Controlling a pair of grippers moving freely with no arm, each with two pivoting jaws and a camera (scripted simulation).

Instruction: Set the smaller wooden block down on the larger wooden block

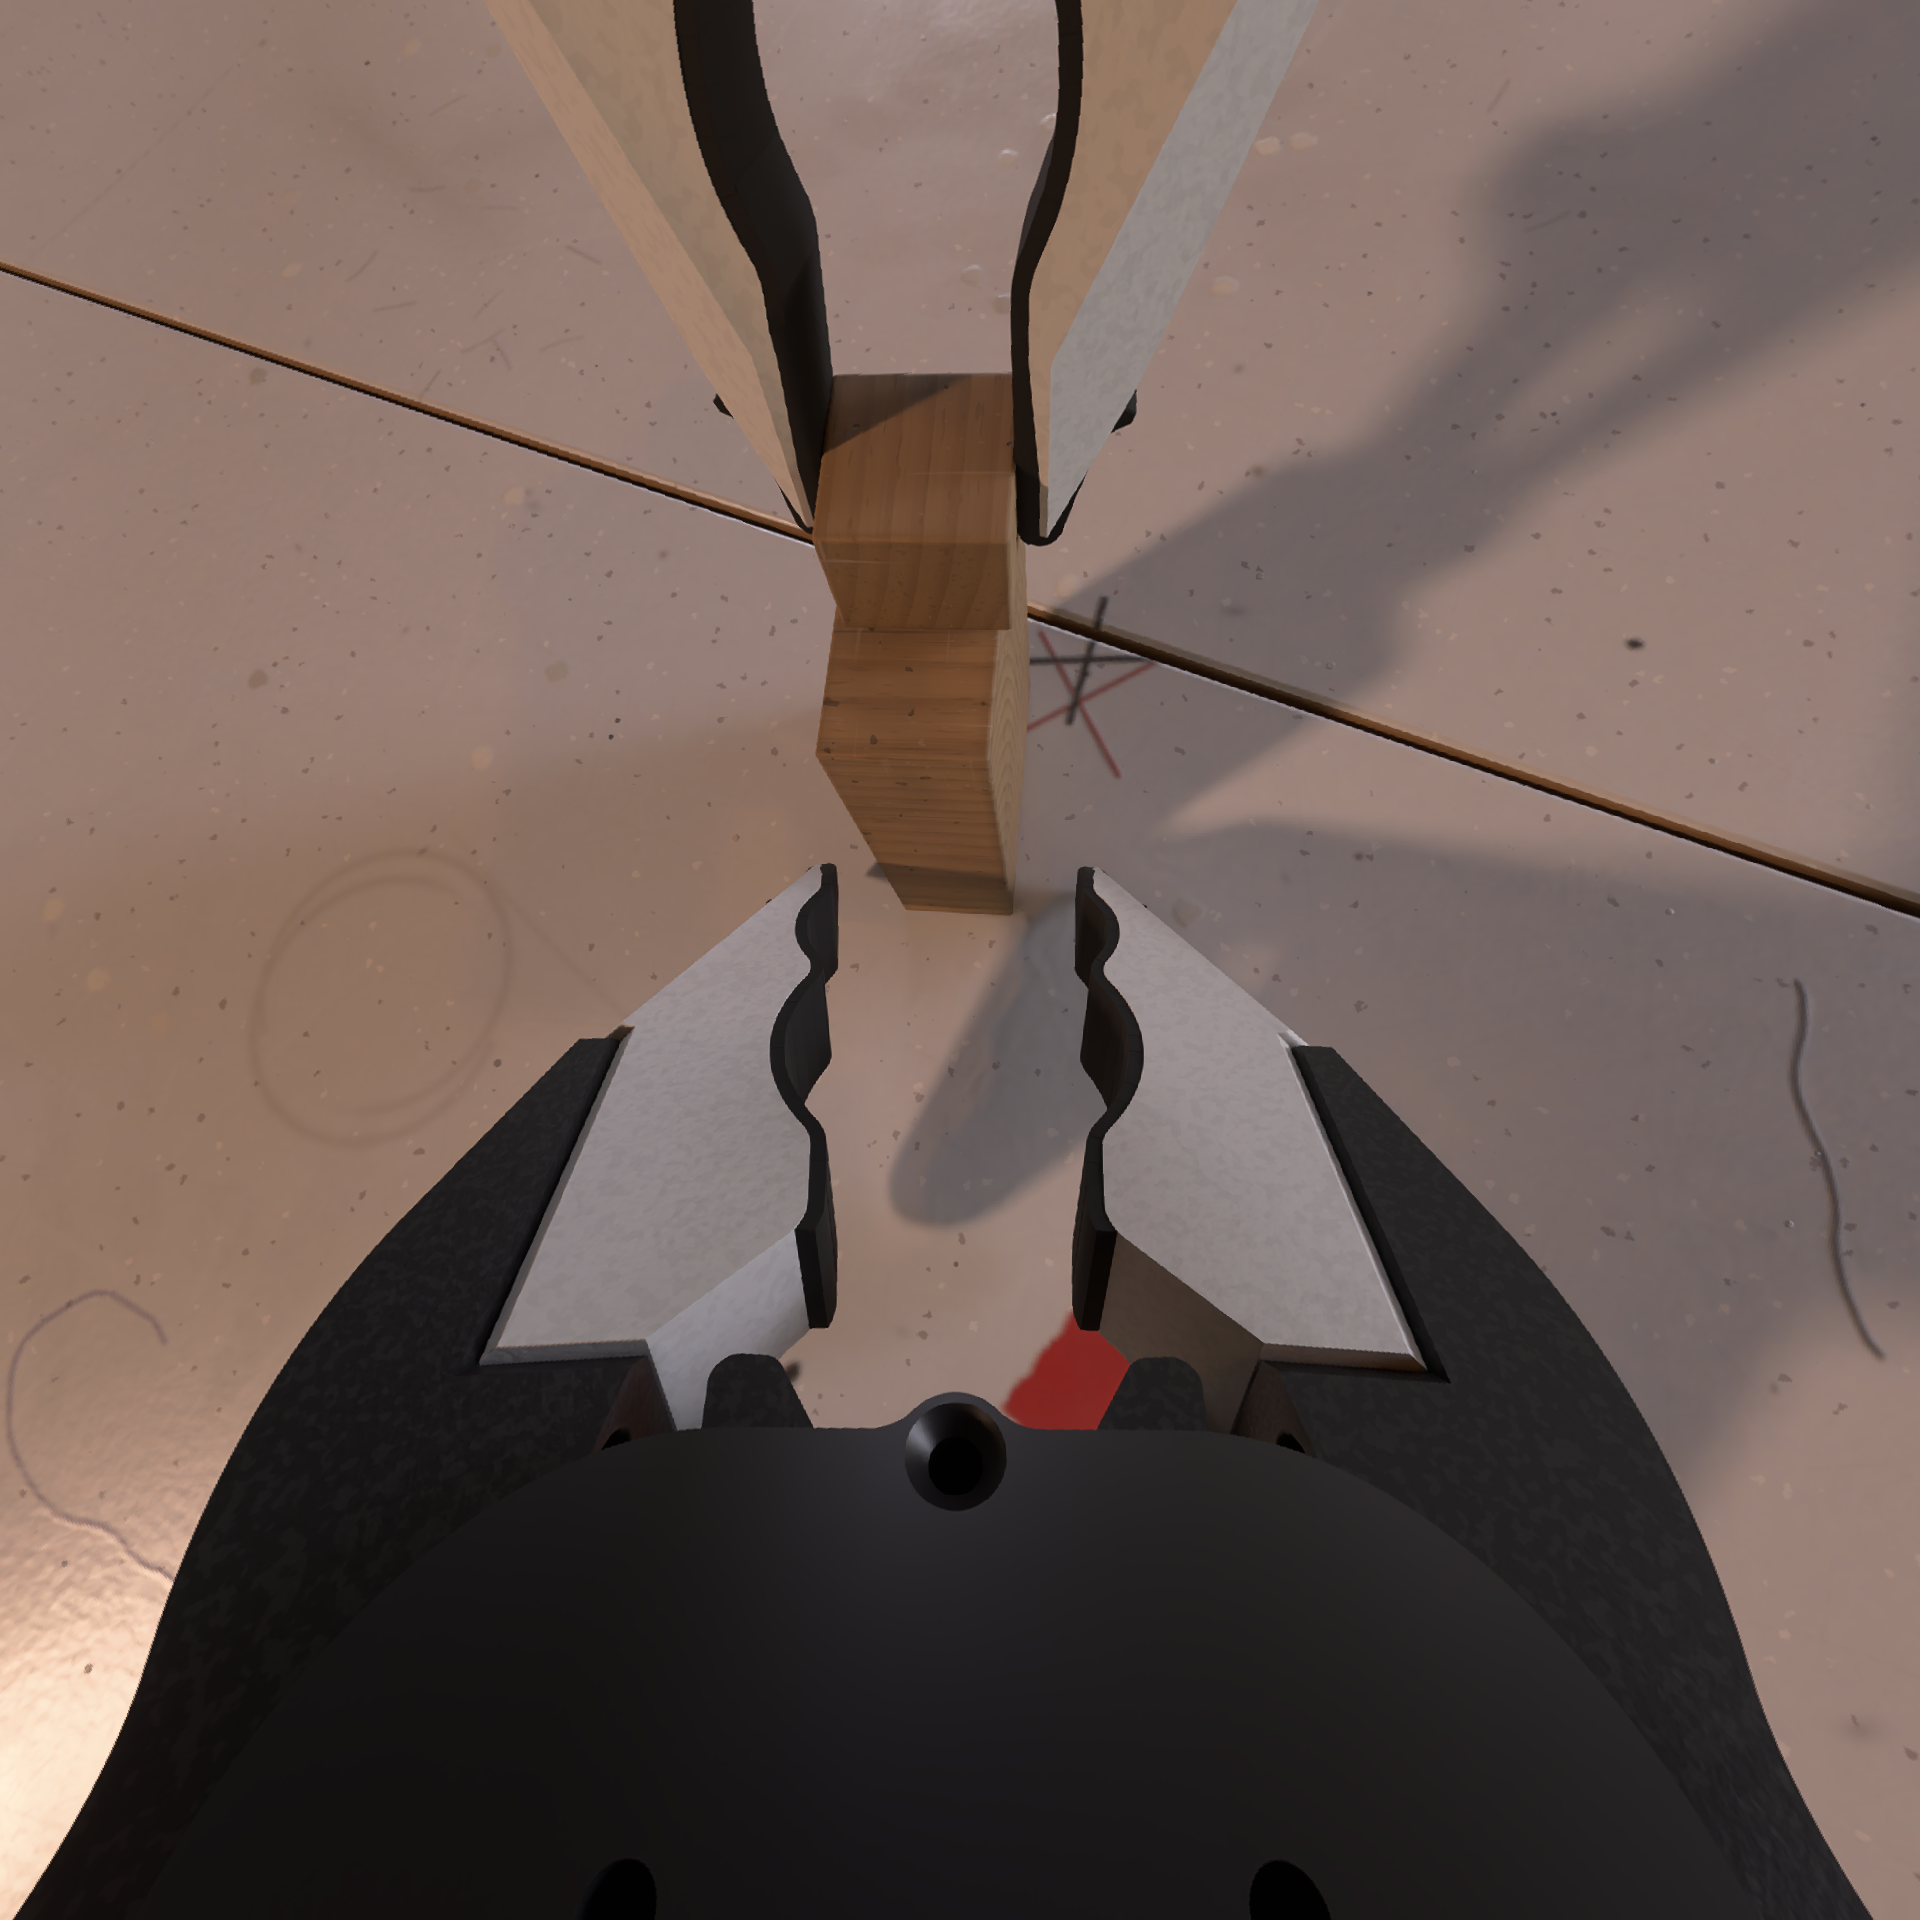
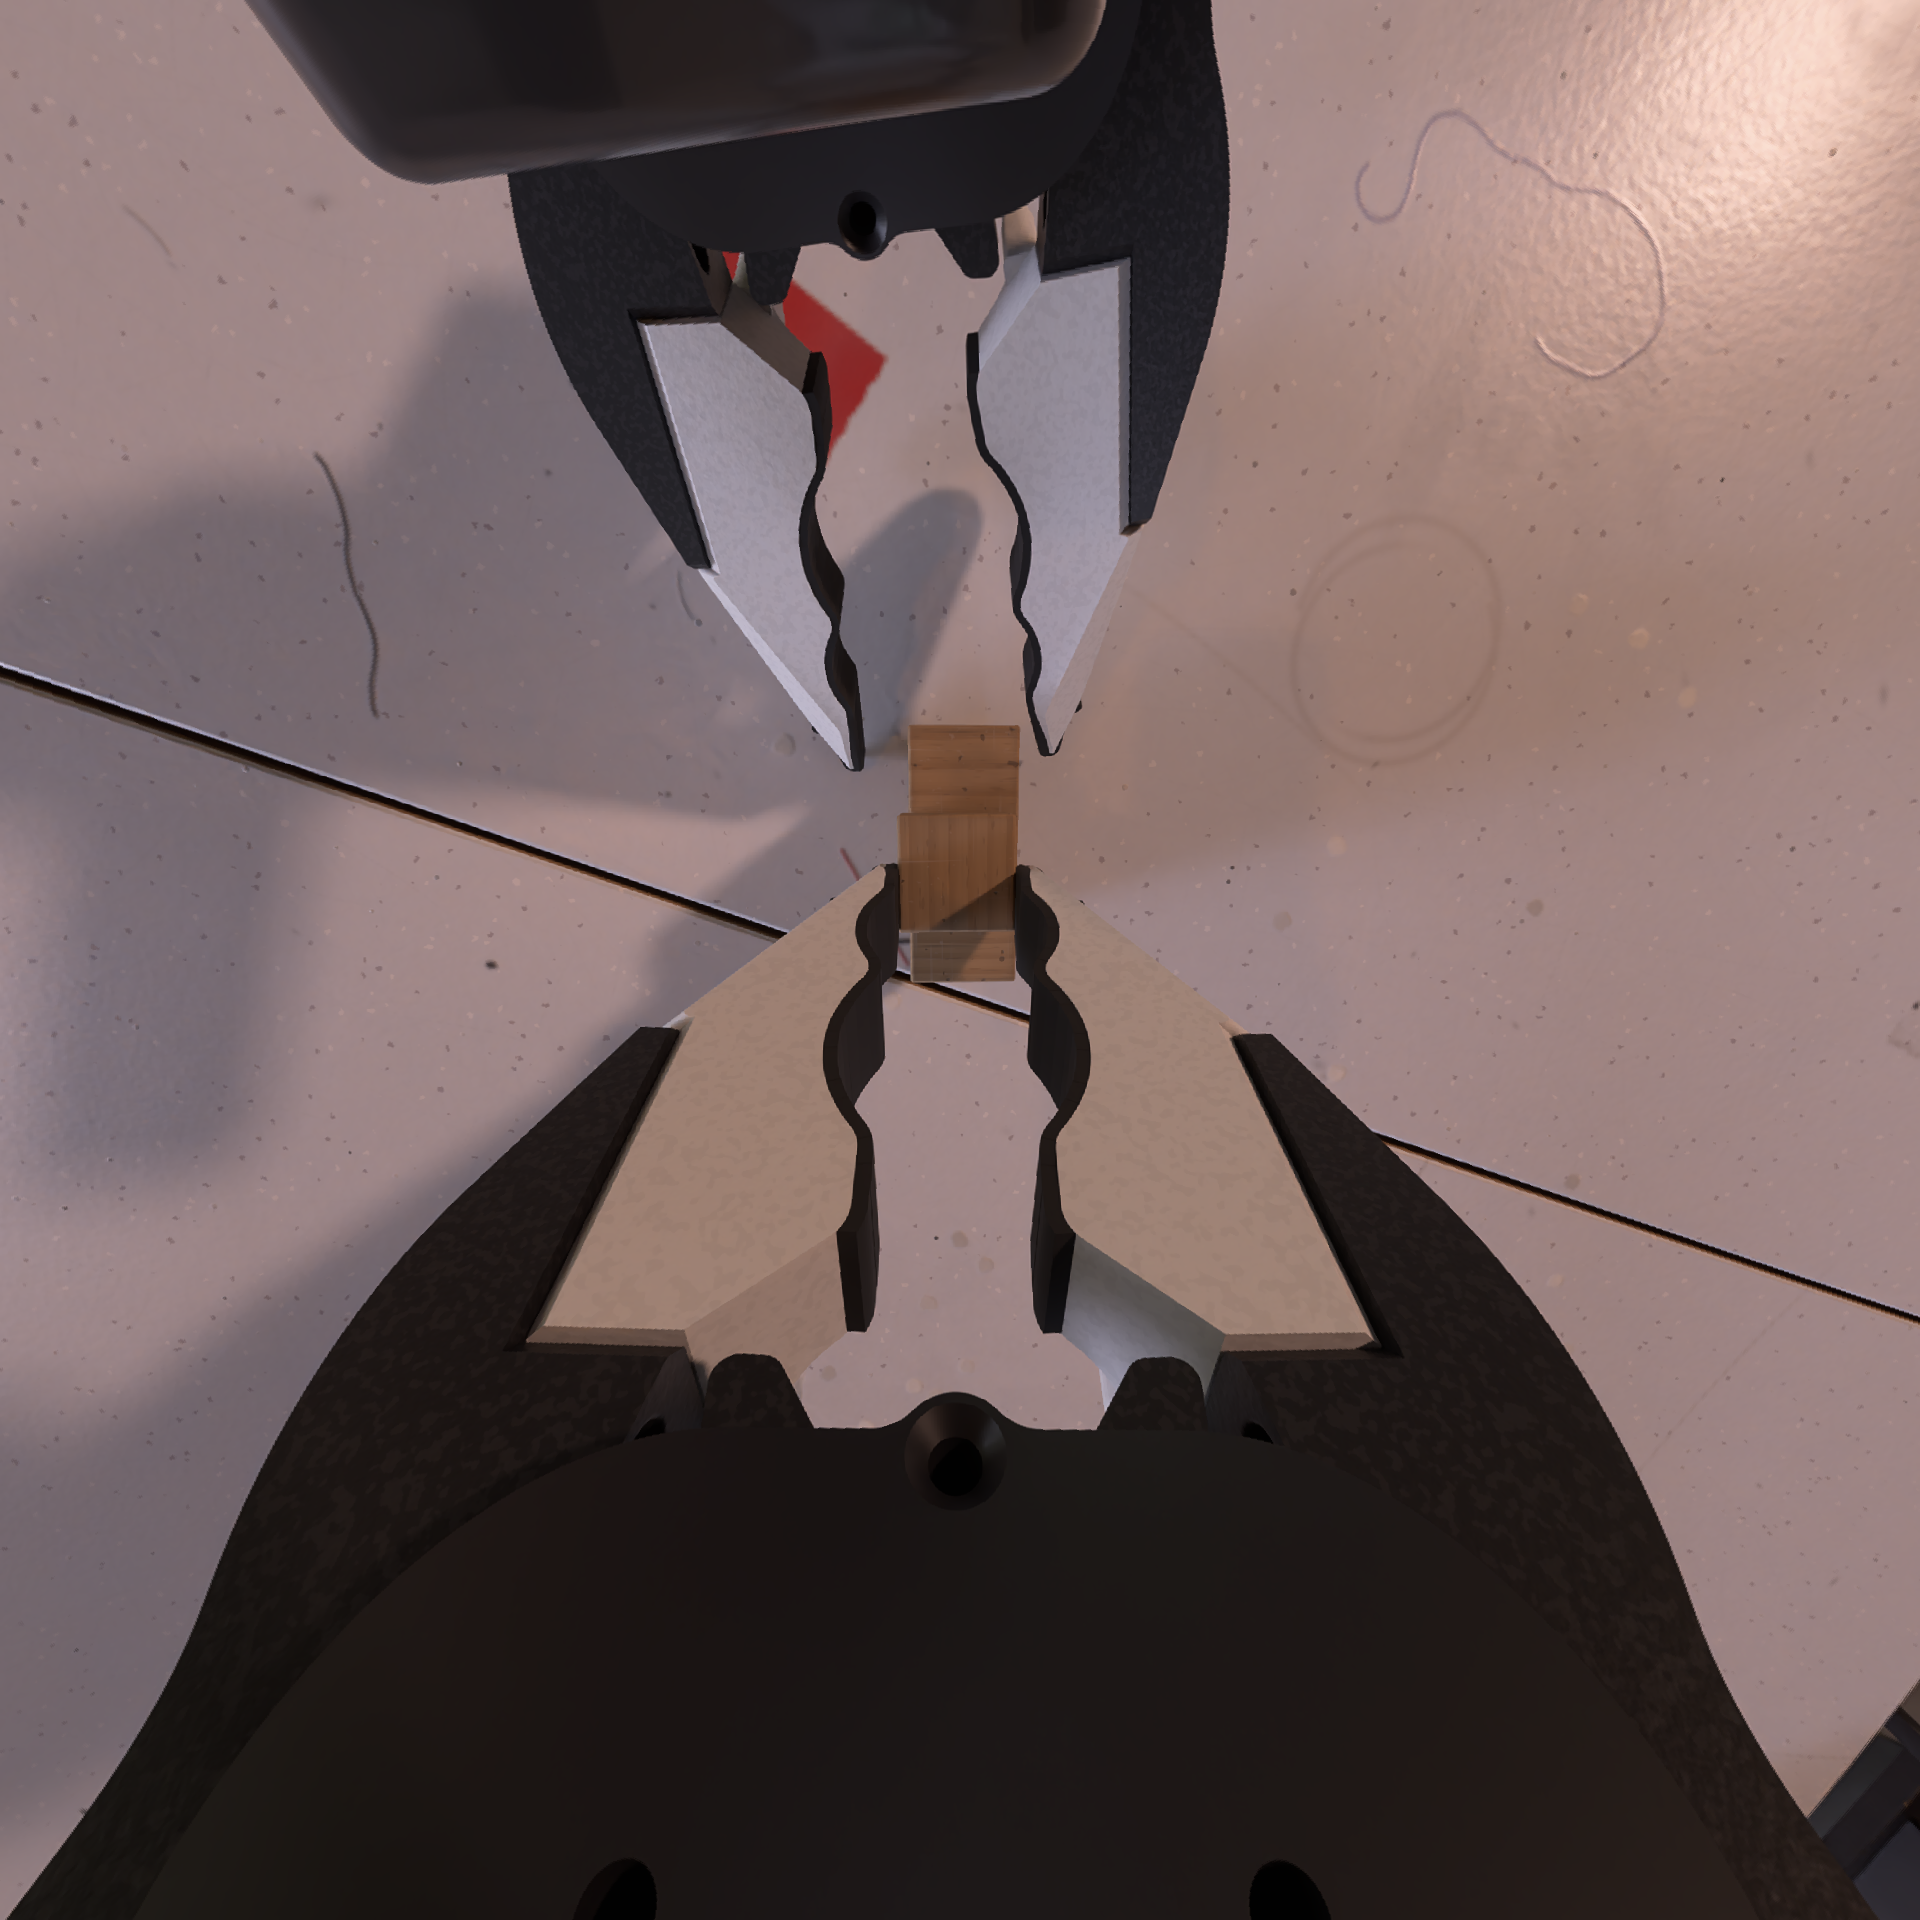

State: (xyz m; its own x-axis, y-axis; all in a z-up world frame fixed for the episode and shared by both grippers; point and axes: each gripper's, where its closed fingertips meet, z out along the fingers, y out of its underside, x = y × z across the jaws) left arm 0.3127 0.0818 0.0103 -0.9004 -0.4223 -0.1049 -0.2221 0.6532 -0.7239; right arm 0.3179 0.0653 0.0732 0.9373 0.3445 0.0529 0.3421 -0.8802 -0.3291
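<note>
The left tongs (image 1: 956,883) hang open and empty just short of the larger wooden block (image 1: 914,769), which stands on the bench (image 1: 312,623) straight ahead of them. Opposite, the right tongs (image 2: 956,883) are clamped on the smaller wooden block (image 2: 956,883), which sits at the top of the larger one, apparently touching. Release looks like the remaining move, and the right tongs are the ones placed to make it.

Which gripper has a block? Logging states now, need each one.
Left gripper: open, holding nothing.
Right gripper: shut on the smaller wooden block, above the larger wooden block.
</note>
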